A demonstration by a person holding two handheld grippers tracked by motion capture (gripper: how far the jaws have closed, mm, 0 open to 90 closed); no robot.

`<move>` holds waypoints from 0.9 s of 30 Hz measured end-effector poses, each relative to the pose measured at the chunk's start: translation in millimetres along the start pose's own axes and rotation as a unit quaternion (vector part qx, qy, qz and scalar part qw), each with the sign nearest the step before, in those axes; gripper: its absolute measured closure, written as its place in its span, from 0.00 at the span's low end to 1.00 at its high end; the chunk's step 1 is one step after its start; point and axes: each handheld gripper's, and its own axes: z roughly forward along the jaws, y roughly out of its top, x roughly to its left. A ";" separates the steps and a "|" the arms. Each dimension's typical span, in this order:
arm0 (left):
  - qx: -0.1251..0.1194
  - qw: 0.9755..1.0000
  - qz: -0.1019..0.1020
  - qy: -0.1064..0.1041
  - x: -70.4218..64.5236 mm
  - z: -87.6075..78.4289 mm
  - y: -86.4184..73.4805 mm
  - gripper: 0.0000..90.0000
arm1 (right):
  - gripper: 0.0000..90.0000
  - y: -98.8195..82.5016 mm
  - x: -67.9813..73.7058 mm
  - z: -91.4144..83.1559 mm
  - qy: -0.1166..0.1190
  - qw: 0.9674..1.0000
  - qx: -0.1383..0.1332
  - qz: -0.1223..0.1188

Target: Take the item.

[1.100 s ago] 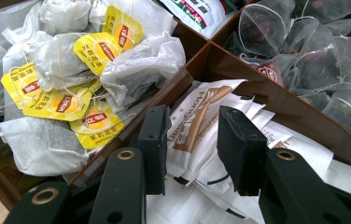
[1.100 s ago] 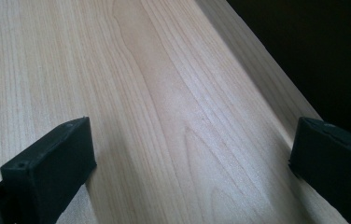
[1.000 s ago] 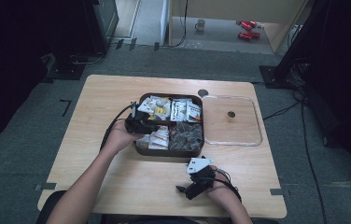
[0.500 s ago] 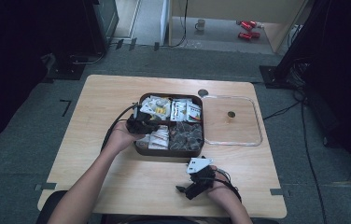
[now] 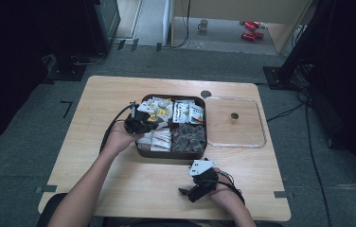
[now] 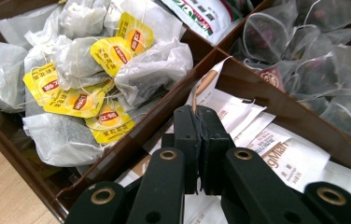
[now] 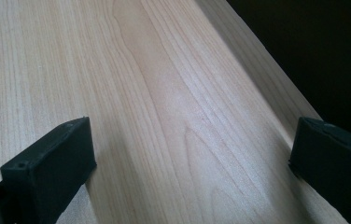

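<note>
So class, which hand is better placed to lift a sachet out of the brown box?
Left. The left gripper is shut on a white sachet in the compartment box; the right gripper rests open on the table.

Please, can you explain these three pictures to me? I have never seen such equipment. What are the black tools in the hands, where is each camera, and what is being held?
A person sits at a wooden table and holds a hand-held gripper in each hand: a tool with two black jaws. One camera looks down from above; one small camera rides on each gripper.

On the table stand a brown tray with four compartments of tea bags and sachets, and beside it a clear lid.

The left gripper is inside the tray. Its jaws have just been closing and now pinch the edge of a white paper sachet.

The right gripper rests near the table's front edge, jaws wide apart, with nothing between them.
</note>
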 end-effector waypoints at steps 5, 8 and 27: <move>-0.009 1.000 -0.006 -0.002 1.5 -6.7 0.2 0.99 | 0.00 0.0 0.0 0.0 0.000 1.000 0.000 0.000; -0.016 1.000 -0.008 -0.004 2.2 -11.8 0.3 0.99 | 0.00 0.0 0.0 0.0 0.000 1.000 0.000 0.000; -0.047 0.998 -0.028 -0.010 10.6 -40.9 -3.8 0.99 | 0.00 0.0 0.0 0.0 0.000 1.000 0.000 0.000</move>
